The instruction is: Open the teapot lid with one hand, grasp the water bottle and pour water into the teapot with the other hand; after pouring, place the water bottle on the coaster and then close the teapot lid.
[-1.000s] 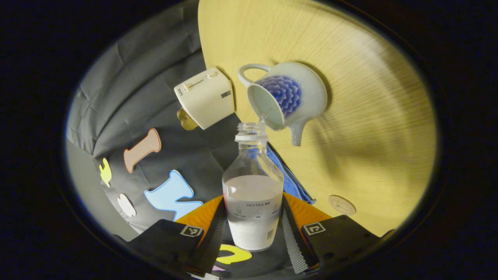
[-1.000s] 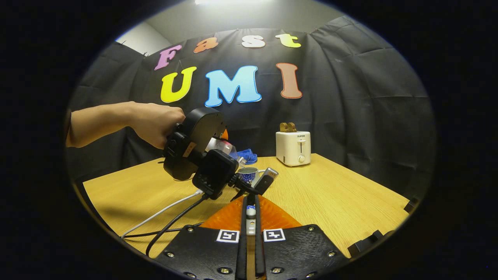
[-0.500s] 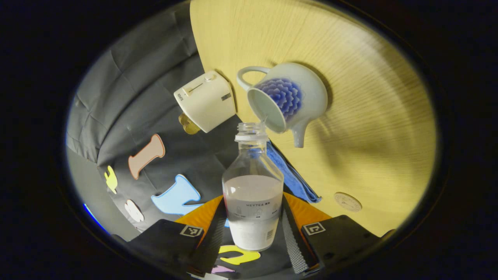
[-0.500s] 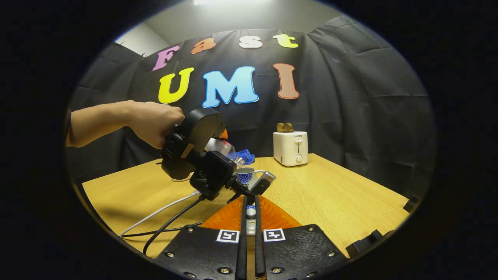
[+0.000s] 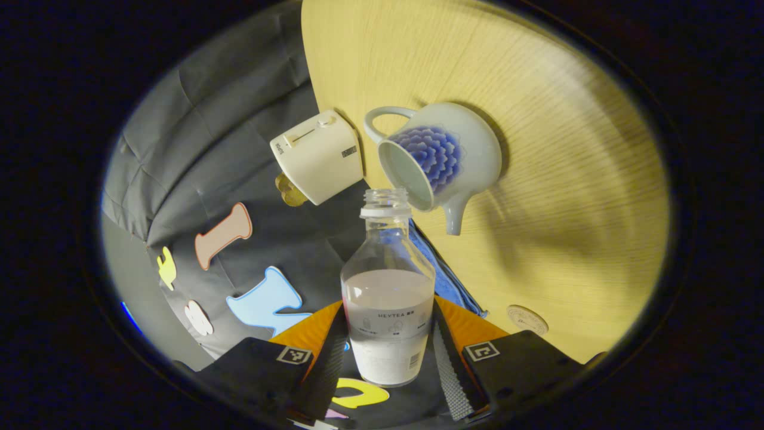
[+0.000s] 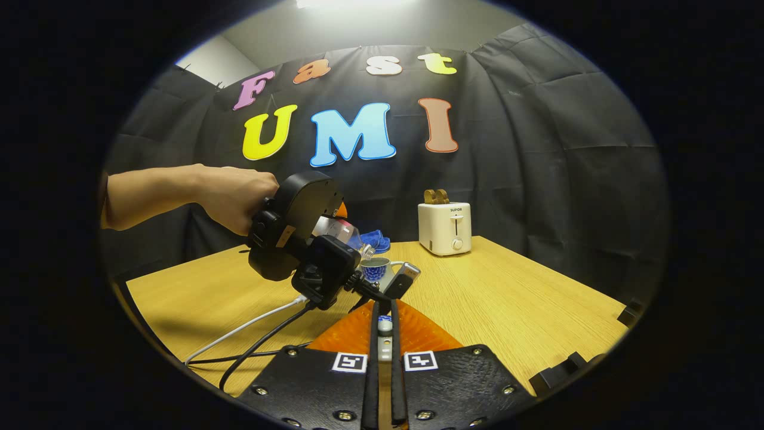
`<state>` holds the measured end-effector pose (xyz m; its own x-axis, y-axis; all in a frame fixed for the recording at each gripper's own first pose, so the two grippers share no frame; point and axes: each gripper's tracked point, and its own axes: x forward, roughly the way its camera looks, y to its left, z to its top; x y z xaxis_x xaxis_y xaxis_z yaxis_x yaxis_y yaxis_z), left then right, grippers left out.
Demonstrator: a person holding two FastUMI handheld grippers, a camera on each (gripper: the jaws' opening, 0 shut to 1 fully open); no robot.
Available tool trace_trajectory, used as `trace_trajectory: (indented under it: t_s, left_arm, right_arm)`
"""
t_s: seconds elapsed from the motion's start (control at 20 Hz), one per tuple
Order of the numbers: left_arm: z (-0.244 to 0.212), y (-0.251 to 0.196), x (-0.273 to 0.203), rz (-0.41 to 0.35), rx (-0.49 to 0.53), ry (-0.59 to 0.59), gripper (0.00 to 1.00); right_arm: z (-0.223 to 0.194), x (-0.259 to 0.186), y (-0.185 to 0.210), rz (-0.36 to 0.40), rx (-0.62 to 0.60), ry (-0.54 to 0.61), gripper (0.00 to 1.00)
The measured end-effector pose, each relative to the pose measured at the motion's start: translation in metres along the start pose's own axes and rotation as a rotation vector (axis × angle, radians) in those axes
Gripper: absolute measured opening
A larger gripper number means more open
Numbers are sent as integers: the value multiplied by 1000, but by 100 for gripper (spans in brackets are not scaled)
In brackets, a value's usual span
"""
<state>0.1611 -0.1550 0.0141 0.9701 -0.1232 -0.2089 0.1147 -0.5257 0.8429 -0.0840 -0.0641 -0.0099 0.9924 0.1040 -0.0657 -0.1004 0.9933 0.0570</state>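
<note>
Left gripper (image 5: 389, 352): fingers pressed on either side of the water bottle (image 5: 388, 298), clamping its lower body; bottle uncapped, partly filled, its mouth held just at the rim of the teapot (image 5: 439, 156) at 12 o'clock from the gripper in the left gripper view. Teapot: white with a blue floral pattern, lid off, opening facing the bottle mouth, handle toward the toaster (image 5: 317, 156), spout pointing toward 6 o'clock; it stood on the wooden counter (image 5: 567, 197). Whether water was passing from bottle to pot could not be told. Coaster (image 5: 527, 319): round, bare, on the counter at 4 o'clock from the teapot, well apart from it. Blue cloth (image 5: 444, 278): folded, lying at the counter's edge behind the bottle. Toaster: cream, at 9 o'clock from the teapot, bread slices in its slots. Right gripper (image 6: 382, 340): fingers drawn close together, pinching a small pale-knobbed piece, apparently the teapot lid (image 6: 385, 327), held above the near counter. In the right gripper view, a person's hand (image 6: 233, 200) held the left gripper's dark body at 10 o'clock, tilted down toward the teapot, with two cables (image 6: 256, 334) trailing across the counter.
</note>
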Motion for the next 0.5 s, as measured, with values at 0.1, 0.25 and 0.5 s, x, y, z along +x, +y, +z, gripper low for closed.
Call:
trace_trajectory:
  t_s: [0.1, 0.25, 0.5]
  left_arm:
    - [-1, -4, 0, -1, -54, -12, 85]
    - [-4, -8, -2, 3, -186, -42, 85]
    - [-32, -27, -11, 13, -602, -82, 86]
  right_arm:
    - [1, 1, -1, -4, -3, -6, 8]
    - [7, 1, 0, -4, -8, -16, 8]
    - [30, 2, -2, -27, -33, -73, 8]
